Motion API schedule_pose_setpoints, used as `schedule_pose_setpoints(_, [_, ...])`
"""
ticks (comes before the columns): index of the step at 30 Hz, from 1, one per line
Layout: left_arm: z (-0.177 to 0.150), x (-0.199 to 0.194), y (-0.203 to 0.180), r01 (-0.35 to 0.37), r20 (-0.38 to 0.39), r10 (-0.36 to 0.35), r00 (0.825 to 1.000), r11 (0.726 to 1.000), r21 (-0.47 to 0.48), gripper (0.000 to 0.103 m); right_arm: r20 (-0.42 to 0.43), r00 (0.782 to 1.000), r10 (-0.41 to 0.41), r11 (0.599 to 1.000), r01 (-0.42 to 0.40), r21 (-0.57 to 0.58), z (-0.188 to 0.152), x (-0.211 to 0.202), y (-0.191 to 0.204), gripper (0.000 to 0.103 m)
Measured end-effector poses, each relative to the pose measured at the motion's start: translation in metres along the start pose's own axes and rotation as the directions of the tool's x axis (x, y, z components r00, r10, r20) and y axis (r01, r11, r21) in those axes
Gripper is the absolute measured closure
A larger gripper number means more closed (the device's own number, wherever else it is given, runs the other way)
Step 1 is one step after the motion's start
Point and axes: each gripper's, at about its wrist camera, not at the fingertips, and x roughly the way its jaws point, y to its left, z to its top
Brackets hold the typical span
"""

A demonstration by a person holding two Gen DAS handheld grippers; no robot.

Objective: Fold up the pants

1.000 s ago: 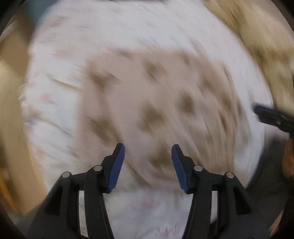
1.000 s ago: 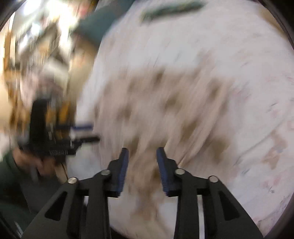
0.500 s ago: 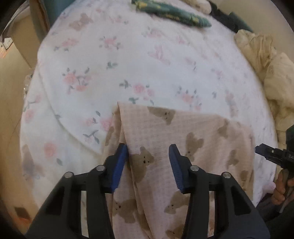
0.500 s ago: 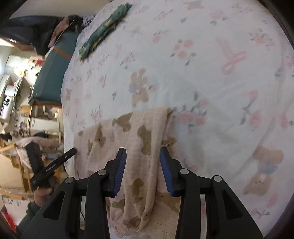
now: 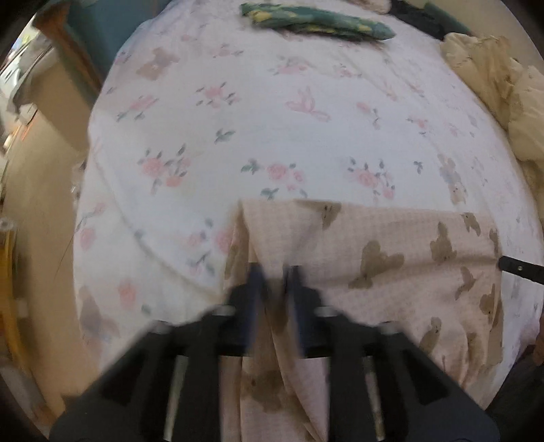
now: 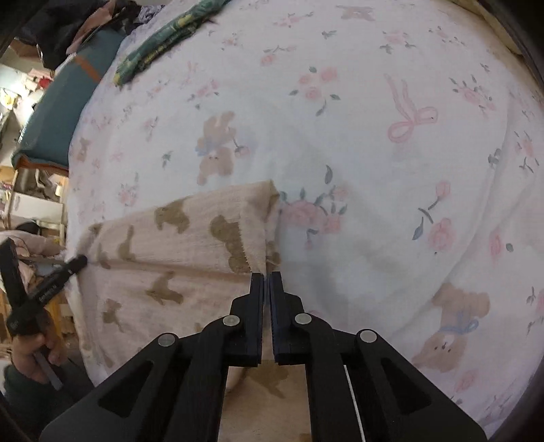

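— beige waffle cloth with brown bears: the pants (image 5: 391, 251) lie along the near edge of the bed, part hanging over it, on the floral sheet (image 5: 272, 112).
— folded at all?
— judging by the doubled layers at the far corners, one fold seems made; more looks left.
— and the tools?
— right gripper (image 6: 267, 277) has its fingers pressed together on the pants' right edge. left gripper (image 5: 273, 272) is blurred, fingers narrowed around a ridge of cloth at the left edge; whether it grips i can't tell.
— anything else out there?
— a green patterned cloth (image 5: 316, 22) at the far end, a cream blanket (image 5: 493, 88) to the right.
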Motion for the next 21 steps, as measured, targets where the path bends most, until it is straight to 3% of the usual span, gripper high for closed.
schedule_pose_setpoints(3, [-0.013,-0.022,-0.018,0.032,0.058,-0.035,0.998,0.998,0.059,0.072,0.101,0.989,-0.108,0.987,0.118,-0.109,-0.008,-0.018,0.019,0.096])
schedule_pose_setpoints(4, [-0.017,-0.024,-0.03,0.071,0.063,-0.077,0.995,0.994,0.083,0.072,0.122,0.989,-0.082,0.982,0.1,-0.158,-0.013,-0.026,0.03,0.097])
schedule_pose_setpoints(6, [-0.032,-0.026,-0.055,0.2,0.032,-0.208,0.978,0.968,0.151,0.072,0.08,0.996,0.031,0.979,-0.014,-0.206,-0.018,-0.025,0.043,0.097])
schedule_pose_setpoints(8, [-0.044,-0.018,-0.073,0.263,-0.032,-0.262,0.965,0.943,0.202,0.072,-0.071,0.98,0.185,0.957,-0.196,-0.213,-0.028,-0.006,0.058,0.097])
schedule_pose_setpoints(9, [-0.051,-0.011,-0.082,0.269,-0.067,-0.26,0.963,0.936,0.226,0.072,-0.157,0.964,0.217,0.947,-0.247,-0.205,-0.035,0.01,0.066,0.097])
schedule_pose_setpoints(10, [-0.059,-0.001,-0.088,0.254,-0.114,-0.232,0.966,0.934,0.251,0.072,-0.223,0.956,0.188,0.943,-0.239,-0.229,-0.044,0.025,0.074,0.097])
schedule_pose_setpoints(11, [-0.067,0.011,-0.091,0.227,-0.167,-0.187,0.968,0.936,0.269,0.072,-0.265,0.954,0.139,0.939,-0.212,-0.27,-0.051,0.037,0.079,0.097])
schedule_pose_setpoints(12, [-0.074,0.022,-0.091,0.195,-0.207,-0.139,0.969,0.938,0.286,0.071,-0.3,0.954,0.021,0.935,-0.126,-0.332,-0.061,0.051,0.08,0.101])
schedule_pose_setpoints(13, [-0.078,0.025,-0.089,0.189,-0.216,-0.127,0.968,0.936,0.297,0.07,-0.306,0.95,-0.052,0.934,-0.062,-0.353,-0.065,0.058,0.075,0.102])
schedule_pose_setpoints(15, [-0.082,0.02,-0.083,0.18,-0.21,-0.114,0.971,0.927,0.328,0.069,-0.326,0.943,-0.059,0.949,-0.049,-0.313,-0.066,0.058,0.06,0.103])
schedule_pose_setpoints(18, [-0.083,0.012,-0.066,0.167,-0.239,-0.096,0.966,0.94,0.298,0.068,-0.288,0.953,-0.099,0.964,0.02,-0.265,-0.06,0.038,0.038,0.103])
schedule_pose_setpoints(21, [-0.075,-0.001,-0.045,0.155,-0.217,-0.104,0.971,0.96,0.233,0.068,-0.249,0.969,-0.004,0.986,-0.037,-0.16,-0.051,0.014,0.019,0.097])
